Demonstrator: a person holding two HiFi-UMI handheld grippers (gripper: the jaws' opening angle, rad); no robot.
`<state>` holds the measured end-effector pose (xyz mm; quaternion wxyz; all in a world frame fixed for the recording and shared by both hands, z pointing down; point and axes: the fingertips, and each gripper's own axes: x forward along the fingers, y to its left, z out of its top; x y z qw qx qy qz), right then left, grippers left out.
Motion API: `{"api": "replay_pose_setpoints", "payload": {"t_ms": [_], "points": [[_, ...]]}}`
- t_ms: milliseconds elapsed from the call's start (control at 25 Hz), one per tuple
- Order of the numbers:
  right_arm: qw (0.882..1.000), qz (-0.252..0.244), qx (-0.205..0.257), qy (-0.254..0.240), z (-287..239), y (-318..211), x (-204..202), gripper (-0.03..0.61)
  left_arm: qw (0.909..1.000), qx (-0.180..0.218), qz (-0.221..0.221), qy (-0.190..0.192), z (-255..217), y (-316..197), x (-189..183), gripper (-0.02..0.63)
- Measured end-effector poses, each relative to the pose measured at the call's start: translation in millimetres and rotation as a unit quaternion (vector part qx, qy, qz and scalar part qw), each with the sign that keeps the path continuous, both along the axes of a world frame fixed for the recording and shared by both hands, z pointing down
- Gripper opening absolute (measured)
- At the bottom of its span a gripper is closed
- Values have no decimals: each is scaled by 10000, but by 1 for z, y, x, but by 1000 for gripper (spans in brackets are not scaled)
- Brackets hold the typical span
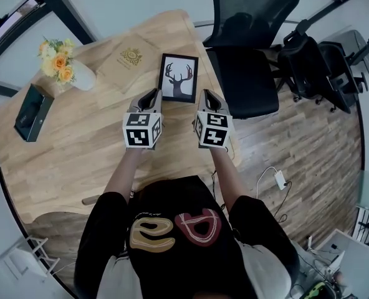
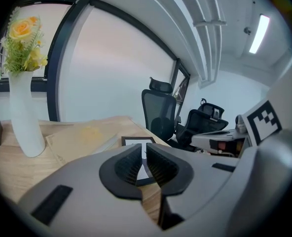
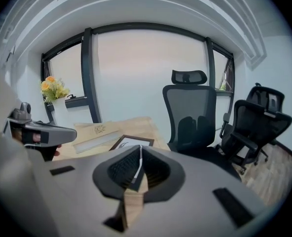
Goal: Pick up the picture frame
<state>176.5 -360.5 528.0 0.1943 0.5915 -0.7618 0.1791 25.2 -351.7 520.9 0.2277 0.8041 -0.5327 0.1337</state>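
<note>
Head view: left hand-held gripper point(image 1: 152, 96) and right hand-held gripper point(image 1: 206, 96), both closed and empty, sit just beside the black rectangular deer-print picture frame point(image 1: 178, 77), so their jaws should part before clamping its sides.

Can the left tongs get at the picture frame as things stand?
Probably yes: the left tongs points at the picture frame lying flat just ahead, with only bare table between. Its jaws are shut and must open first.

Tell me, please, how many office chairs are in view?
2. One chair stands at the edge of the table, just beyond the picture frame; the other chair stands to its right on the wooden floor. Another may be hidden behind it.
</note>
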Motion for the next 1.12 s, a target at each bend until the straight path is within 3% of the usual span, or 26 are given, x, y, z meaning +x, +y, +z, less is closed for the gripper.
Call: {"api": "replay_pose_setpoints", "payload": {"t_ms": [1120], "points": [[9974,-5,-717,72,53,-77,-10,37,9966,-743,-1,-353,55,-76,7,23]]}}
